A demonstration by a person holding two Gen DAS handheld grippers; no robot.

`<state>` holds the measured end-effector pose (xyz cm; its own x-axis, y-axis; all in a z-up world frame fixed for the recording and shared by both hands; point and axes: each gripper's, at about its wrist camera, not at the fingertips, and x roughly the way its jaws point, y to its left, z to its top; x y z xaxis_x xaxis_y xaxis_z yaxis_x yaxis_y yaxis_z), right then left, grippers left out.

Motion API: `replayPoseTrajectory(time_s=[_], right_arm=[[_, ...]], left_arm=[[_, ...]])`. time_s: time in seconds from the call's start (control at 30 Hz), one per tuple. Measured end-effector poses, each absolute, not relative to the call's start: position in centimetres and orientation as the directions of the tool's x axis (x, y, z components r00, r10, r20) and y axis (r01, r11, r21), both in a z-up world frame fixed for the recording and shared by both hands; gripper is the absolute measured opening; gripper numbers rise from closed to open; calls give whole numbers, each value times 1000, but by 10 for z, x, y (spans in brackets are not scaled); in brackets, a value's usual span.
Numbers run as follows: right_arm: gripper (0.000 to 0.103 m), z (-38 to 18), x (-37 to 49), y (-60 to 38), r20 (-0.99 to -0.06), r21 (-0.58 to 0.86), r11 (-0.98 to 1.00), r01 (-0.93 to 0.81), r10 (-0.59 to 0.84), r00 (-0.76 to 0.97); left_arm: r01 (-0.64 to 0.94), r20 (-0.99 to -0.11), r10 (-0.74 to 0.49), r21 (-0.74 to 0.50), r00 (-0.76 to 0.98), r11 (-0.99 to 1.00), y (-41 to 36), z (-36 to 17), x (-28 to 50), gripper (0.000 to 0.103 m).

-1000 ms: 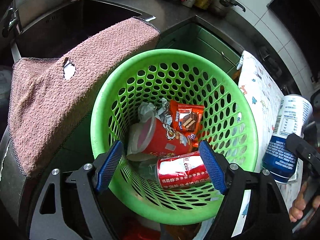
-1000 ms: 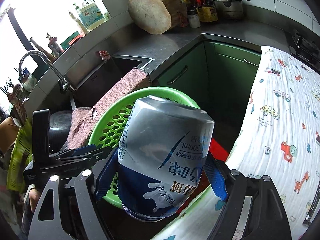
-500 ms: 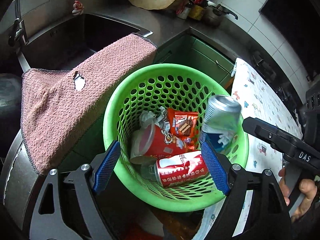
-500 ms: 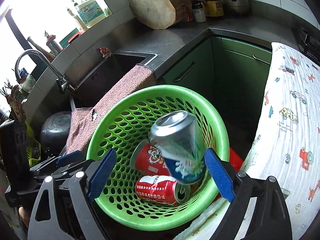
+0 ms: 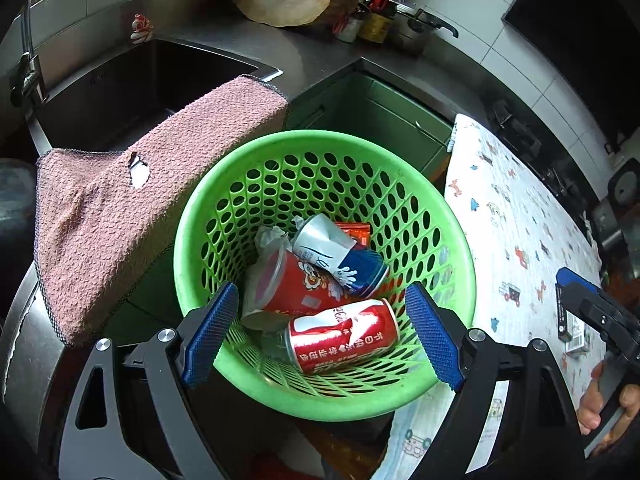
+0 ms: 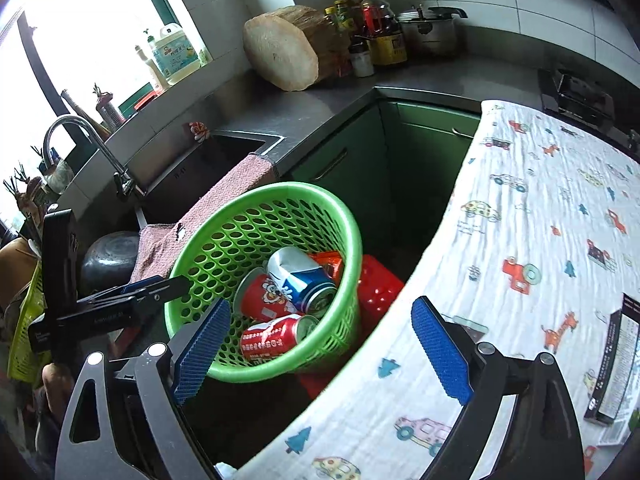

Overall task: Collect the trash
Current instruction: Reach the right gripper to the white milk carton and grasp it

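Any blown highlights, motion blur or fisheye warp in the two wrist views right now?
Right wrist view: window at upper left is blown out to white, counter dim against it; cloth-covered table edge bows from fisheye. Left wrist view: evenly lit, no clipping; green basket and red can sharp, no motion blur; corners vignette to black in both.

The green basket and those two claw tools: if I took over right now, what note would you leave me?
Left gripper: open, empty, over the green basket.
Right gripper: jaws just opened, nothing between them.
Done: blue-and-white can lies in the basket on the red cup, with the red can and orange wrapper.
Left: a dark box on the patterned cloth, possibly trash.
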<state>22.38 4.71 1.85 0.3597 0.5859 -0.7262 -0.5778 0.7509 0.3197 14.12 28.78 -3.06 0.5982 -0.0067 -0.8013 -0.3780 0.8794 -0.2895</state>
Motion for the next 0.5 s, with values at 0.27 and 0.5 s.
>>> replayPoseTrajectory(time_s=[0.27, 0.5], right_arm=[[89, 21, 206, -50, -726, 214, 867, -451, 450, 520], [89, 12, 221, -141, -754, 103, 963, -249, 239, 612]], left_arm=[[-309, -794, -54, -296, 605, 904, 244, -27, 158, 85], [-238, -787, -102, -303, 609, 923, 202, -22, 174, 85]])
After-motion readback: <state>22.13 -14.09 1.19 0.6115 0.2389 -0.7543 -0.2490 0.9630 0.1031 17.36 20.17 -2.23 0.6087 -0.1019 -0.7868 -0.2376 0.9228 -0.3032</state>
